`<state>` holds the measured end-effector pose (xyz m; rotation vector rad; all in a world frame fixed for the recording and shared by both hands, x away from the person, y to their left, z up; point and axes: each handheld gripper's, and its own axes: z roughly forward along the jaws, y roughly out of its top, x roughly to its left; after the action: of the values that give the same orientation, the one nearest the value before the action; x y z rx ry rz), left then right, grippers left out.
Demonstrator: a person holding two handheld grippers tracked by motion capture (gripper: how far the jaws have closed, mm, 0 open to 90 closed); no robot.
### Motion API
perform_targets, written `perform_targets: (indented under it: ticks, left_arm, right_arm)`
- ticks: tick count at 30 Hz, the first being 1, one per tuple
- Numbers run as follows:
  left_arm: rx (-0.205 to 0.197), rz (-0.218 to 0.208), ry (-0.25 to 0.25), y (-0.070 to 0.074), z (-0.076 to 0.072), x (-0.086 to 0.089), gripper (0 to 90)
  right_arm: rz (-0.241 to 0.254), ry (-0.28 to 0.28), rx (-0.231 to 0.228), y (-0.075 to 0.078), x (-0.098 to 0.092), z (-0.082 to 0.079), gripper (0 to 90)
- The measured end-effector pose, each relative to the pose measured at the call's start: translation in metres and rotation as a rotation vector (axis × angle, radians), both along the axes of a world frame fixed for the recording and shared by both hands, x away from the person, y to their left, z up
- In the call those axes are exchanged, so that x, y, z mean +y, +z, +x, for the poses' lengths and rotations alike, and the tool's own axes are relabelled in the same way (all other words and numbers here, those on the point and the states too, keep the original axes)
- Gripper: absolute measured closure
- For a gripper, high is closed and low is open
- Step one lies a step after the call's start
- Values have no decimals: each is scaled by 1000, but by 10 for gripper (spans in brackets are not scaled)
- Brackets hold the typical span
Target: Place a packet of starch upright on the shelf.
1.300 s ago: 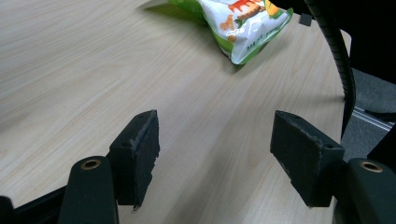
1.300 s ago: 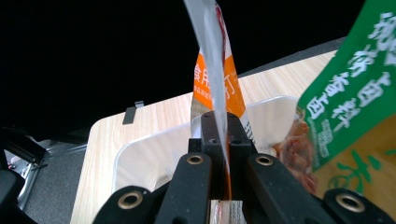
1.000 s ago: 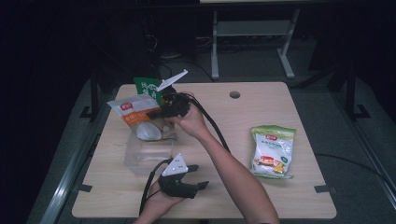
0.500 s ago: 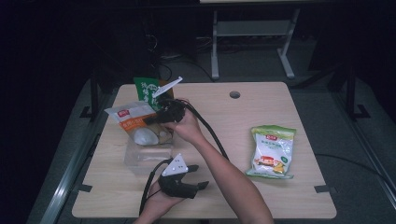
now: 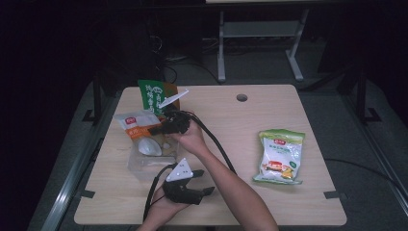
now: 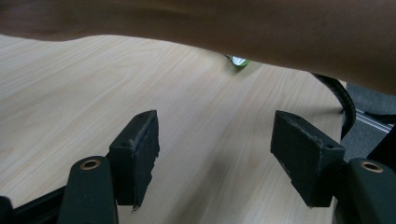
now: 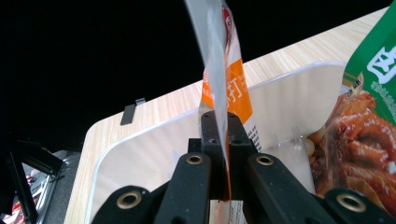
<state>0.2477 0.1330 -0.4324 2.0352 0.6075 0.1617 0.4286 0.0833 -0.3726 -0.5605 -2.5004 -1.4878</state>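
The right tongs [image 7: 219, 154] are clamped tight on the edge of an orange-and-white snack packet [image 7: 229, 88], holding it over the clear plastic bin [image 5: 139, 166] just beneath them, where a green packet [image 7: 369, 116] already leans beside it. The left tongs [image 6: 215, 158] rest nearer the table's front edge, jaws wide and empty. Judging by this, packing is partway through: the orange packet is not yet released, and a green-and-yellow packet [image 5: 280, 156] lies untouched well off to the right.
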Motion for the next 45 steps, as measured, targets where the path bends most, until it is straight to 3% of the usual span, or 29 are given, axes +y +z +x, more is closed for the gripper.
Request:
perform_targets:
  ticks: [6, 9, 13, 16, 22, 36, 39, 45]
  left_arm:
    - [6, -3, 1, -1, 0, -2, 319]
    - [6, 6, -4, -1, 0, -2, 318]
    - [14, 2, 1, -1, -1, -3, 318]
    - [16, 5, 2, -2, -1, -4, 318]
    - [14, 9, 4, -2, -1, -4, 318]
    - [12, 19, 0, -2, -1, -4, 318]
    - [11, 17, 4, -2, -1, -3, 317]
    - [12, 19, 5, -2, 0, -3, 312]
  right_arm:
    - [-11, 4, 8, 6, -8, -1, 819]
    - [-42, -6, -6, 11, -13, -2, 803]
    - [-82, -12, -43, 16, -20, -4, 827]
    - [-102, -16, -56, 18, -22, -5, 886]
    - [-133, -16, -70, 19, -23, -7, 897]
    - [-157, -49, -87, 15, -28, -6, 887]
    - [-126, -47, -65, 17, -33, -5, 791]
    - [-112, -44, -51, 22, -50, -6, 736]
